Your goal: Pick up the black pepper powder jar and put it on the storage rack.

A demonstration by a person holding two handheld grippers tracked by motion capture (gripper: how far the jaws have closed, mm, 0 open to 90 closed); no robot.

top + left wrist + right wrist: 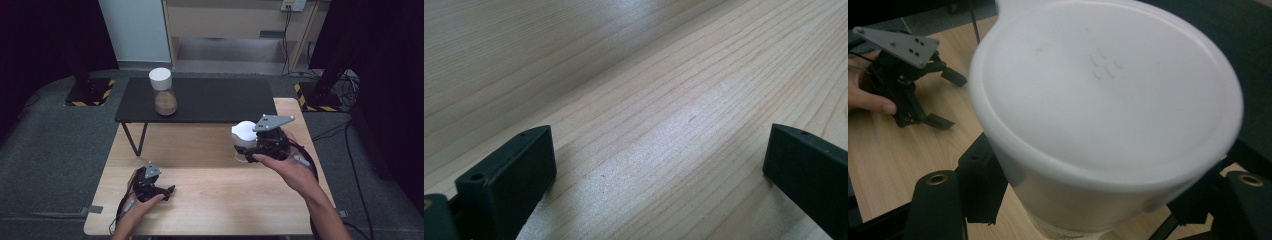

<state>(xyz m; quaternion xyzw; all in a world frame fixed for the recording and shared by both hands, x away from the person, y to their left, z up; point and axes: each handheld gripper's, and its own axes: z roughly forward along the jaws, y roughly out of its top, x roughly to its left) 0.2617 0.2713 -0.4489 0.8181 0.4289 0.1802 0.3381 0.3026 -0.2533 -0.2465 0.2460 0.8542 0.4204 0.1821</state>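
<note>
So from the high view, the right gripper (248, 148) is out over the right half of the wooden table (200, 200), near its right edge, clamped on a white-lidded jar (244, 134); it looks raised off the wood, but I can't tell for sure. There's lots of bare wood between it and the left gripper (169, 190), which sits low near the front left corner with its jaws apart and nothing in them. Behind the wood sits a black side table (215, 100) with a second jar (163, 91) on its left part, white cap on top and something brown inside, well apart from both grippers. In the left gripper view it's just pale wood grain between two widely spread black jaws, nothing between them, and no edge of the table showing. In the right gripper view the white-lidded jar (1108, 115) sits right up close, its smooth lid with a tiny cluster of raised dashes near the middle, no readable writing or brand; the black jaws press its sides below the lid. The left gripper (943, 97) shows off to the upper left, resting on the wood.
</note>
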